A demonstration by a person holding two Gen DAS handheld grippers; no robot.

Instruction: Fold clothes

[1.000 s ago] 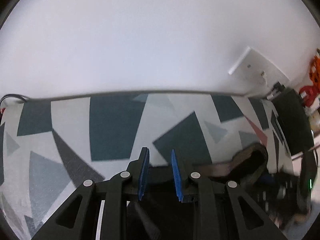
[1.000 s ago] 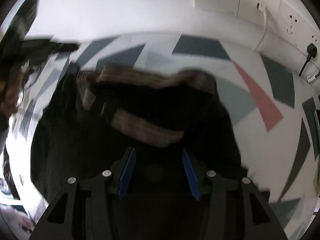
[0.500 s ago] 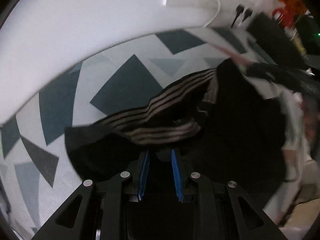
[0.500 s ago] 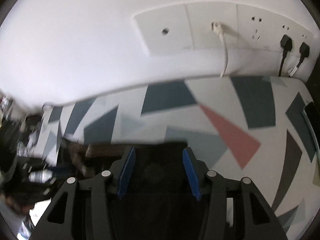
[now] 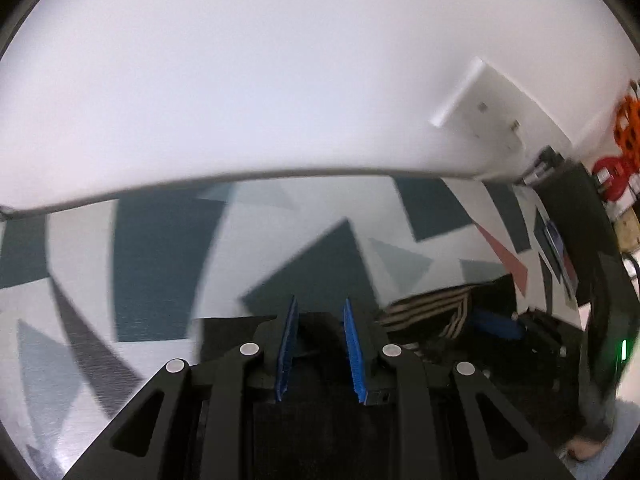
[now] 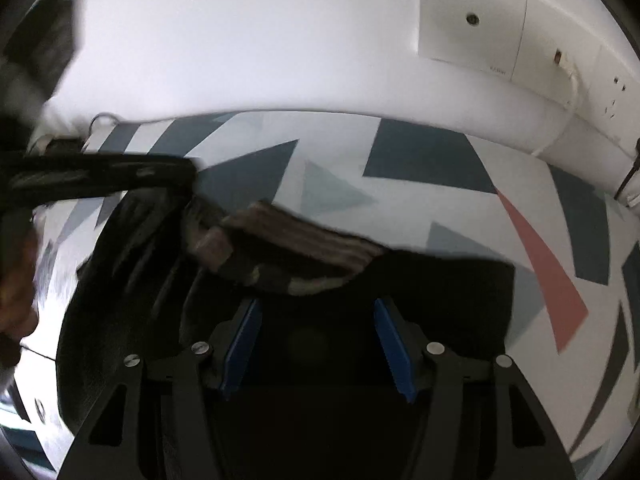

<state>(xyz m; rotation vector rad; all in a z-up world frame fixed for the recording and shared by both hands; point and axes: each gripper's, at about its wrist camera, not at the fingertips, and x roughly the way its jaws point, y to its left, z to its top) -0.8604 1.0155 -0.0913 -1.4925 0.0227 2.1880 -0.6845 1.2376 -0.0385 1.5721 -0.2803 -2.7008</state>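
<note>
A black garment with tan stripes [image 6: 304, 236] lies bunched on the patterned table [image 6: 420, 156]. My right gripper [image 6: 318, 344] sits low over it. Its blue fingers [image 6: 244, 340] stand fairly wide apart, with black cloth [image 6: 440, 300] filling the gap. My left gripper [image 5: 320, 344] has its fingers close together on a fold of the same black cloth. The striped part [image 5: 432, 308] lies just to its right. The left tool shows as a blurred dark bar [image 6: 100, 176] at the left of the right wrist view, with a hand [image 6: 16, 300] below it.
A white wall with socket plates [image 6: 472, 20] runs along the table's far edge. Orange and red items [image 5: 624, 128] and a dark device with a green light [image 5: 600, 280] stand at the right end. The table [image 5: 160, 260] stretches away to the left.
Both grippers swung up with the cloth half a second ago and have come back down to the table. The garment has shifted and lies bunched between them.
</note>
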